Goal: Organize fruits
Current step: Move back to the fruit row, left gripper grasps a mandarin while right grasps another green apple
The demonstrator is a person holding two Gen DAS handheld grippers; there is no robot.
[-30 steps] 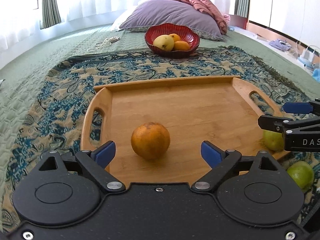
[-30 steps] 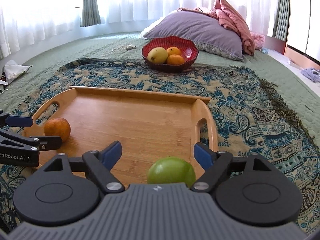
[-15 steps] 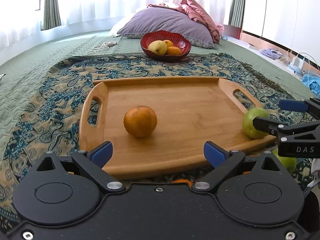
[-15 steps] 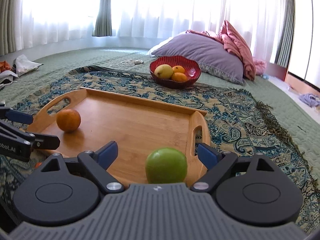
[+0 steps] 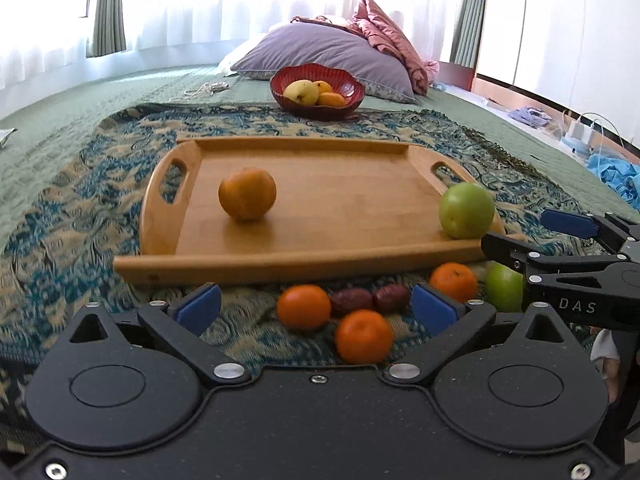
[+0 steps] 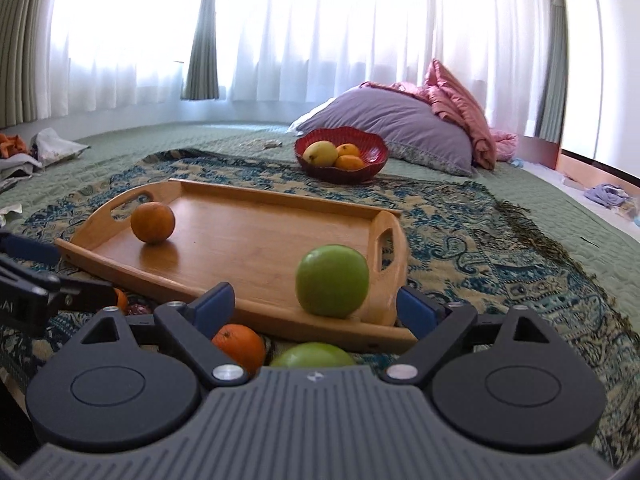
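Observation:
A wooden tray (image 5: 344, 184) (image 6: 256, 240) lies on a patterned blanket. On it are an orange (image 5: 247, 195) (image 6: 153, 223) near the left handle and a green apple (image 5: 466, 210) (image 6: 332, 286) at the near right corner. In front of the tray lie several loose fruits: small oranges (image 5: 363, 336) (image 6: 239, 348), two dark red fruits (image 5: 371, 300) and a green apple (image 5: 505, 287) (image 6: 314, 356). My left gripper (image 5: 316, 308) is open and empty above the loose fruits. My right gripper (image 6: 316, 308) is open and empty just short of the tray's near edge.
A red bowl (image 5: 318, 90) (image 6: 342, 154) with a yellow fruit and two small oranges stands beyond the tray. A purple pillow (image 5: 328, 56) and pink bedding lie behind it. Clothes and cables lie at the far right (image 5: 580, 128).
Both grippers have pulled back and up from the tray, leaving the orange and the green apple on it. The loose fruits in front of the tray have come into view.

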